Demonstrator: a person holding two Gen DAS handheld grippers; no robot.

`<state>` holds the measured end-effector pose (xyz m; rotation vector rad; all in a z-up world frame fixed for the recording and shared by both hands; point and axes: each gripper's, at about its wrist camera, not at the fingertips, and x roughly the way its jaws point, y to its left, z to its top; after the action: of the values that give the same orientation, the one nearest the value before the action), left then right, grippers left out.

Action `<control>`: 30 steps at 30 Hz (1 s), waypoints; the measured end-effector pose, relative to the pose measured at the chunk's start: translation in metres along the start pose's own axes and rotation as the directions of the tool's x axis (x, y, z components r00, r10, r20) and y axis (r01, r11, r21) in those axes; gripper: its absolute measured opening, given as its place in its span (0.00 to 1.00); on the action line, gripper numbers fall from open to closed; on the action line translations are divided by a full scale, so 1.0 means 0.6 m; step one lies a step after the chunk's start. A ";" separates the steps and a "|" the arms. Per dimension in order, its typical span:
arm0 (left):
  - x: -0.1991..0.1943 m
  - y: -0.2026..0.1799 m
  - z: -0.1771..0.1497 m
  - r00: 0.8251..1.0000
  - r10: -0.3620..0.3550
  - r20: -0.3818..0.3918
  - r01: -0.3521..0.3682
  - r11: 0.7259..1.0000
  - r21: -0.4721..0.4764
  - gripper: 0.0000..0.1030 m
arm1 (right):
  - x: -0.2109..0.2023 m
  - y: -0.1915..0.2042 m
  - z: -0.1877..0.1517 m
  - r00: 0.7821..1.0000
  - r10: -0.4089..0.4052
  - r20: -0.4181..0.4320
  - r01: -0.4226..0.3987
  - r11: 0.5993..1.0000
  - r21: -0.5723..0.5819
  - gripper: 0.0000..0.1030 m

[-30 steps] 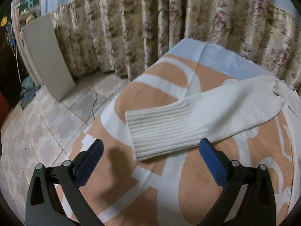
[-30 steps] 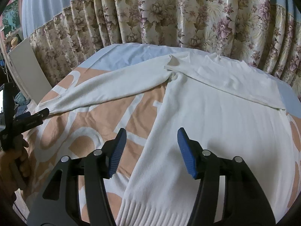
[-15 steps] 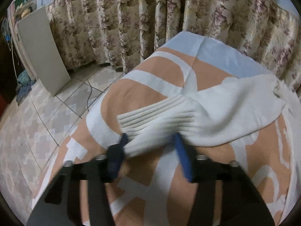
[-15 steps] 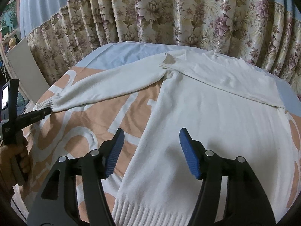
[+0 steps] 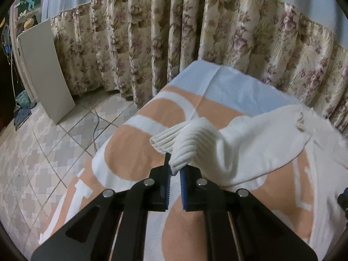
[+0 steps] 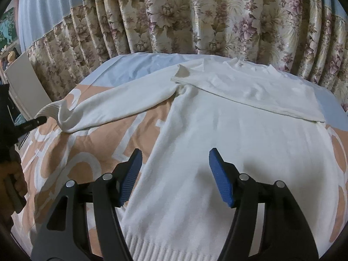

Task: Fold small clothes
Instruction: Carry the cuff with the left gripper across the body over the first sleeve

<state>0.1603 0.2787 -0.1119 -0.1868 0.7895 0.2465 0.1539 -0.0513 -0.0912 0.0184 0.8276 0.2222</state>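
Observation:
A white knit sweater (image 6: 228,143) lies flat on the bed. Its right sleeve (image 6: 250,93) is folded across the chest. Its left sleeve (image 6: 113,106) stretches out to the left. My left gripper (image 5: 175,169) is shut on the ribbed cuff (image 5: 184,145) of that sleeve and holds it lifted off the bed; it also shows in the right wrist view (image 6: 41,120). My right gripper (image 6: 174,174) is open and empty, hovering above the sweater's lower body near the ribbed hem (image 6: 165,248).
The bed has an orange, white and light blue patterned sheet (image 5: 134,152). Floral curtains (image 6: 195,21) hang behind the bed. A white board (image 5: 45,69) leans on the curtain to the left, above a tiled floor (image 5: 43,156).
My left gripper closed on the sleeve cuff and lifted it, bunching the sleeve. My right gripper moved slightly forward over the sweater and stayed open.

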 end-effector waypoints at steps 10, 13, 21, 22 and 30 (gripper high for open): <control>-0.036 -0.087 0.026 0.997 -0.070 0.041 0.066 0.994 0.083 0.07 | -0.007 -0.044 0.004 1.000 -0.003 0.013 0.003 0.999 0.044 0.64; -0.042 -0.131 0.036 0.994 -0.100 0.053 0.093 0.989 0.110 0.07 | -0.009 -0.059 0.007 1.000 -0.005 0.020 0.003 0.998 0.060 0.64; -0.050 -0.301 0.056 0.970 -0.233 0.061 0.219 0.959 0.180 0.07 | -0.020 -0.145 0.026 0.999 -0.029 0.046 0.023 0.992 0.120 0.64; -0.050 -0.331 0.058 0.966 -0.252 0.059 0.237 0.952 0.194 0.07 | -0.020 -0.155 0.028 0.998 -0.031 0.047 0.025 0.992 0.127 0.64; -0.023 -0.509 0.054 0.944 -0.330 0.024 0.314 0.916 0.250 0.07 | -0.030 -0.284 0.043 0.995 -0.088 0.056 0.076 0.978 0.194 0.65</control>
<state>0.2606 -0.0064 -0.0573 -0.0743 0.7046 -0.1569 0.1934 -0.2194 -0.0783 0.1710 0.7813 0.0632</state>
